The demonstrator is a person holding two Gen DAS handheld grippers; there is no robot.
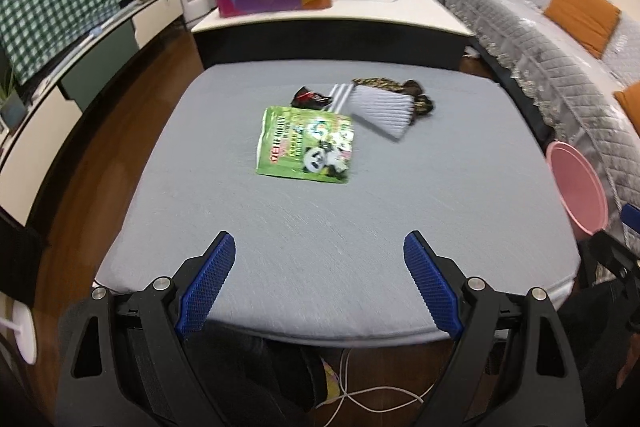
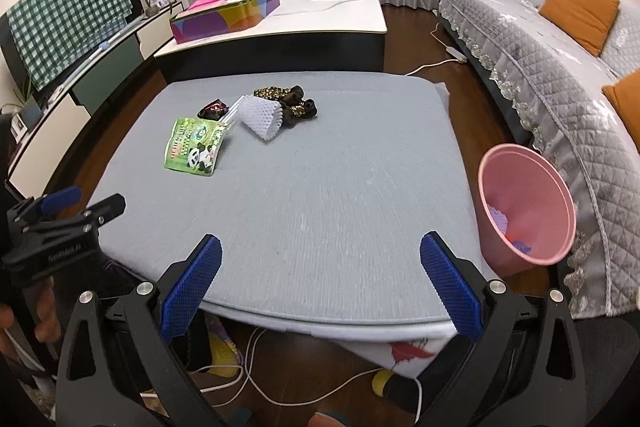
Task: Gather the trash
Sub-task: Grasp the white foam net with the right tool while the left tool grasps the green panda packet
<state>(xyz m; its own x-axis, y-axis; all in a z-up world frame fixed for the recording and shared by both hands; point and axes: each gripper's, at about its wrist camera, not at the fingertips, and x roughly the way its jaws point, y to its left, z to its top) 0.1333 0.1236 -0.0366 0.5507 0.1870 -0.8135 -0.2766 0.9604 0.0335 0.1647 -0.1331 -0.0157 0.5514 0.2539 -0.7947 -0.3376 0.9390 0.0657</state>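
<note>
A green panda snack bag (image 1: 307, 145) (image 2: 195, 149) lies flat on the grey padded table (image 1: 320, 227) (image 2: 320, 195). Beyond it are a white foam net sleeve (image 1: 382, 111) (image 2: 260, 117), a dark red wrapper (image 1: 310, 98) (image 2: 213, 110) and a brown-gold crumpled wrapper (image 1: 416, 95) (image 2: 294, 103). A pink bin (image 1: 576, 187) (image 2: 524, 211) stands by the table's right side, with purple scraps inside. My left gripper (image 1: 320, 263) hovers open over the near edge, well short of the trash. My right gripper (image 2: 320, 267) is open too, empty, with the bin to its right.
A long white table (image 2: 320, 15) behind carries a colourful box (image 2: 224, 15), bowls and a pink bag. A grey quilted sofa (image 2: 560, 47) with orange cushions runs along the right. A TV under checked cloth (image 2: 68, 15) stands left. White cables (image 2: 256, 383) lie on the floor below.
</note>
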